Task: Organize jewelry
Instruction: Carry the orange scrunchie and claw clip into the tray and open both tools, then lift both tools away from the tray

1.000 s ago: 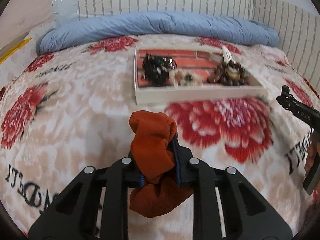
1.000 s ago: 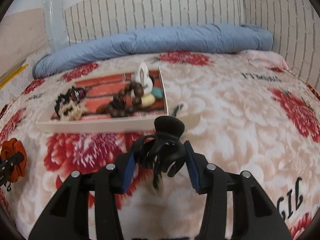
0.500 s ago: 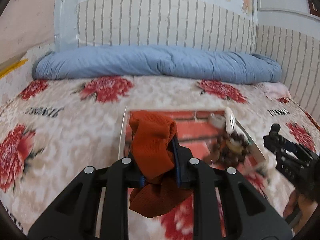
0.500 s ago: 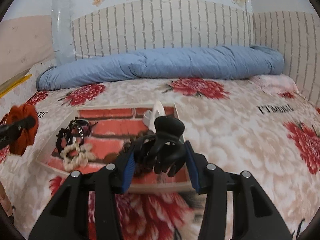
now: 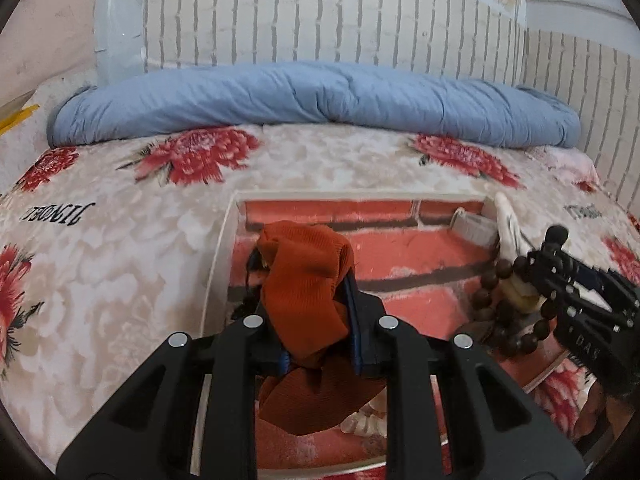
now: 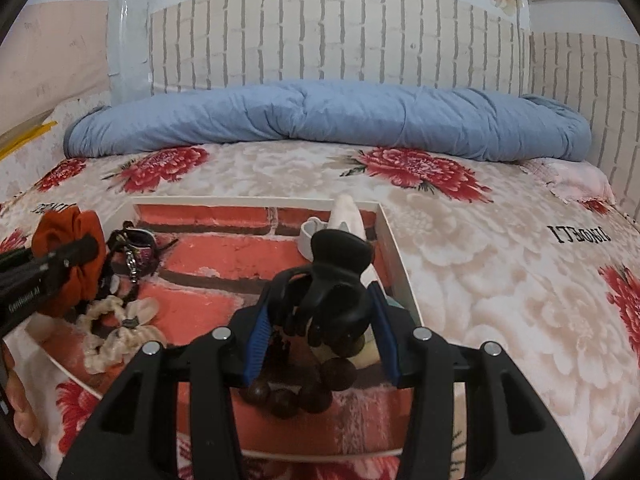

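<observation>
My left gripper is shut on a rust-orange scrunchie and hangs over the left part of a shallow white tray with a brick-print floor. My right gripper is shut on a black claw clip above the tray's right side. Each gripper shows in the other's view: the right gripper at the right edge, the left gripper at the left with the scrunchie. A brown bead bracelet lies under the claw clip.
The tray rests on a bed with a flowered blanket. In it lie a cream scrunchie, dark chain pieces and a white clip. A rolled blue quilt lines the brick-patterned wall behind.
Both grippers have moved forward across the bed, from short of the tray to above it. Each keeps hold of its item, the scrunchie and the claw clip.
</observation>
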`<action>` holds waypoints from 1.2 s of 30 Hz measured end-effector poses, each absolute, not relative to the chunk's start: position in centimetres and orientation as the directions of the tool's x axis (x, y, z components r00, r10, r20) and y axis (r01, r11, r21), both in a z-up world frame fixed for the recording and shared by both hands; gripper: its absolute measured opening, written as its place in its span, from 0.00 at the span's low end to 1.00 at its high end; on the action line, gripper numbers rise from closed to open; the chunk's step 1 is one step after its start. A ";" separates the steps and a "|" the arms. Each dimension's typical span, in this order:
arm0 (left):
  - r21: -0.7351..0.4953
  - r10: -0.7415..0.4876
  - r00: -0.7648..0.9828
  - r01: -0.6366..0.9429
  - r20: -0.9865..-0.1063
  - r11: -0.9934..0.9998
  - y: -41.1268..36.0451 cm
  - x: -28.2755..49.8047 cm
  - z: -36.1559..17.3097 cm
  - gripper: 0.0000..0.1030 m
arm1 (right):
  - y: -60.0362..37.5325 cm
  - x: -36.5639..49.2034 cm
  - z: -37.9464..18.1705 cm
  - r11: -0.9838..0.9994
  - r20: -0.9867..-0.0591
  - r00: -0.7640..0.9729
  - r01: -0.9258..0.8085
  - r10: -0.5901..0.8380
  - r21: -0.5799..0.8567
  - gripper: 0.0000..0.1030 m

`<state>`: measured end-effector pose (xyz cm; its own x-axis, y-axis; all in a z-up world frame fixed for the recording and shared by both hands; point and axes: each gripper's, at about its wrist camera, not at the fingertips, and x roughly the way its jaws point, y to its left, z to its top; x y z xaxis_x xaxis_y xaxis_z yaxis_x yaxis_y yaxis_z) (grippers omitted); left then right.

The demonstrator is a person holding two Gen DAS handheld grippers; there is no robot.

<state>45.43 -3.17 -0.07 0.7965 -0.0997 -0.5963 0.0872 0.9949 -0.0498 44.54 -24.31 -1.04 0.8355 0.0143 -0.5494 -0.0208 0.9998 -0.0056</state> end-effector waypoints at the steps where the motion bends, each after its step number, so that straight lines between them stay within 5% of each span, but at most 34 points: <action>1: -0.046 -0.101 0.790 0.092 -0.605 0.995 -3.3 45.6 -0.5 0.20 | -24.2 44.7 -1.1 1.000 -0.549 0.836 -0.021 0.012 -0.009 0.44; 12: -0.065 -0.110 0.758 0.089 -0.643 0.994 -2.8 46.7 -2.2 0.23 | -23.5 46.1 -1.8 0.997 -0.547 0.837 -0.019 -0.021 -0.068 0.45; 18: -0.035 -0.091 0.764 0.089 -0.639 0.995 -3.3 46.4 -2.1 0.36 | -23.3 46.1 -1.9 0.997 -0.565 0.825 -0.030 -0.013 -0.067 0.47; 26: -0.036 -0.098 0.777 0.096 -0.622 0.995 -3.3 44.2 -0.7 0.76 | -23.6 45.1 -1.5 0.995 -0.609 0.789 -0.094 0.085 0.016 0.62; 31: -0.073 -0.123 0.767 0.098 -0.630 0.992 -2.4 42.0 0.6 0.83 | -23.3 43.7 -0.7 0.992 -0.620 0.778 -0.129 0.101 -0.002 0.76; 36: -0.048 -0.071 0.788 0.053 -0.612 0.997 -0.4 38.6 2.2 0.92 | -23.8 41.4 0.2 0.991 -0.624 0.774 -0.131 0.104 0.003 0.77</action>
<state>38.62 -0.36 2.18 0.7877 -0.0715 -0.6119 0.0531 0.9974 -0.0481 41.41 -23.77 0.16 0.7743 0.1044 -0.6242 -0.1314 0.9913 0.0028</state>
